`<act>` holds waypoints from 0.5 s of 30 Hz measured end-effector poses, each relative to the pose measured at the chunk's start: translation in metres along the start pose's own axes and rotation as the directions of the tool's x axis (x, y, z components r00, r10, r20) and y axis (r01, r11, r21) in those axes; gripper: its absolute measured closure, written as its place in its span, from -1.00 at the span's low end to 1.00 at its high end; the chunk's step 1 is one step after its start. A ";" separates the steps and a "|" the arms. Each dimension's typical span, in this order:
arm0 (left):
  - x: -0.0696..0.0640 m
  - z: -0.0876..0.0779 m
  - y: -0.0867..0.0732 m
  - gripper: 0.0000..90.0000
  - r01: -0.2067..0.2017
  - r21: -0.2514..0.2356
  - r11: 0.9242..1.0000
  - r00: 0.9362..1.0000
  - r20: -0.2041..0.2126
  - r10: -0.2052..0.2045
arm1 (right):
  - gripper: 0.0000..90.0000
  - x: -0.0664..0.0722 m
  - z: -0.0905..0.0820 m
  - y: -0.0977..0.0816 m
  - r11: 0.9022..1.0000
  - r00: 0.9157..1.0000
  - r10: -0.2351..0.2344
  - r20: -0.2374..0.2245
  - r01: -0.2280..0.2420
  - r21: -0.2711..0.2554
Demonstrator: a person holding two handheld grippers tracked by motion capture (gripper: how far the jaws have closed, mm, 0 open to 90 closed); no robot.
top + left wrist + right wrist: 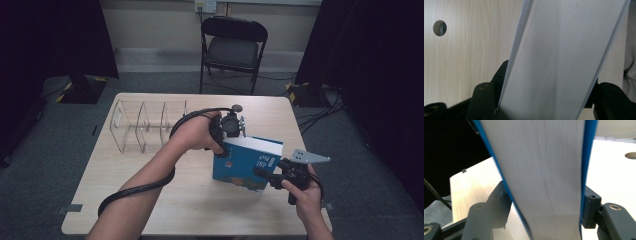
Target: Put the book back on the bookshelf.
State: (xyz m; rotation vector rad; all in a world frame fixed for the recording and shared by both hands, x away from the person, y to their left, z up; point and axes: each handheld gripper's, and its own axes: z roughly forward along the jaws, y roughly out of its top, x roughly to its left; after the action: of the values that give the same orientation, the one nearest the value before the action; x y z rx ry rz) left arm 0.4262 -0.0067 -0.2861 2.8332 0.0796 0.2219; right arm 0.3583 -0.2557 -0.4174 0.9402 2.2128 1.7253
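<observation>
A thick blue book [245, 162] stands tilted on the wooden table [150, 205], its white page block facing up and to the right. My left gripper [226, 144] comes down on the book's top left corner, and my right gripper [263, 174] reaches in from the right at its lower edge. In the left gripper view the page block [564, 50] runs between the jaws of the left gripper [549, 82], a pad against each cover. In the right gripper view the right gripper [546, 197] has both pads on the blue covers, with the pages [536, 157] between them.
A clear plastic organizer [147, 125] with three compartments stands at the table's back left. A black folding chair [232, 47] is behind the table. The left gripper's cable [135, 190] loops along the forearm. A round hole [439, 28] pierces the tabletop.
</observation>
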 end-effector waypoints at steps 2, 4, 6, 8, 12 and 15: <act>-0.001 0.000 0.001 -0.03 -0.002 0.010 1.000 1.000 -0.006 0.002 | -0.21 -0.003 -0.003 -0.003 1.000 1.000 0.010 0.009 -0.010 -0.003; -0.002 -0.002 0.002 0.13 0.041 0.034 0.999 0.999 0.021 -0.042 | -0.26 -0.006 -0.006 -0.008 1.000 0.999 0.028 0.026 -0.028 -0.004; -0.004 -0.003 0.002 0.17 0.069 0.054 0.996 0.997 0.013 -0.070 | -0.29 -0.009 -0.009 -0.011 0.999 0.998 0.034 0.049 -0.034 -0.002; -0.008 -0.005 0.004 0.28 0.118 0.074 0.990 0.992 0.022 -0.120 | -0.34 -0.012 -0.012 -0.016 0.999 0.996 0.049 0.078 -0.049 -0.008; -0.012 -0.006 0.008 0.37 0.173 0.077 0.982 0.985 0.002 -0.173 | -0.37 -0.022 -0.019 -0.030 0.994 0.988 0.110 0.105 -0.109 -0.017; -0.014 -0.009 0.005 0.37 0.222 0.072 0.972 0.974 0.041 -0.225 | -0.37 -0.027 -0.023 -0.041 0.993 0.982 0.115 0.148 -0.117 0.003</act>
State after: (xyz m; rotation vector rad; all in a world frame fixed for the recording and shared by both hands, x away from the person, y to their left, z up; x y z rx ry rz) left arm 0.4113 -0.0098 -0.2786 2.8635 0.4001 0.1012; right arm 0.3529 -0.2946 -0.4547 1.1809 2.1150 1.6331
